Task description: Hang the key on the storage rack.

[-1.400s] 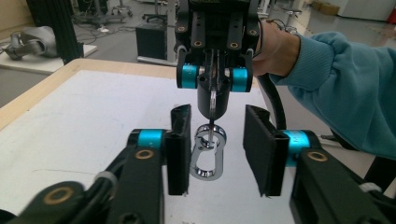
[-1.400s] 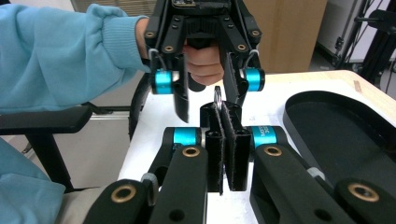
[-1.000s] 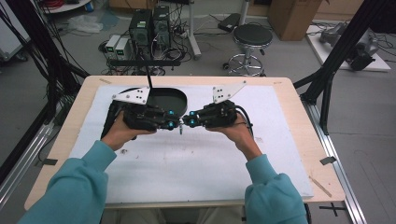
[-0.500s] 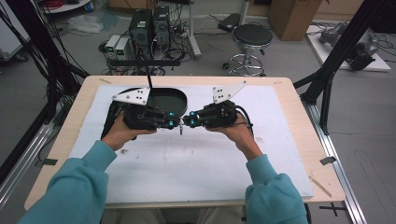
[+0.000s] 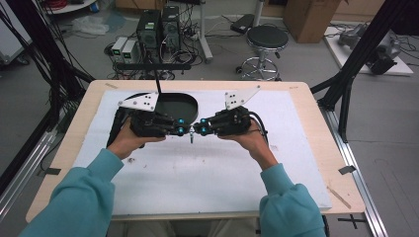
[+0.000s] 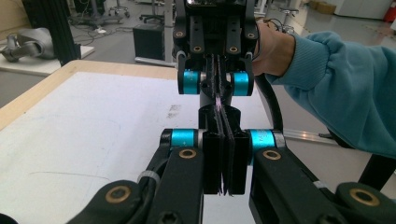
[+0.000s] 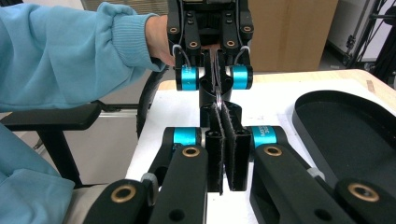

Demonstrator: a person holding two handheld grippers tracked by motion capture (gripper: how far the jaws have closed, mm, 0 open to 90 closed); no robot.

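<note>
Pinching tip to tip above the white surface (image 5: 207, 173), the left tongs (image 5: 186, 131) and right tongs (image 5: 197, 131) meet in the high view, a thin strip (image 5: 191, 138) hanging at 6 o'clock below them. In the left gripper view the left jaws have just been closing and now clench that strip (image 6: 218, 100). In the right gripper view the right jaws clench it too, with a black tray (image 7: 345, 140) at 3 o'clock. Both ends look secured.

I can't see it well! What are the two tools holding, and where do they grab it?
A thin strip runs between the left tool and right tool; each clamps one end.
</note>
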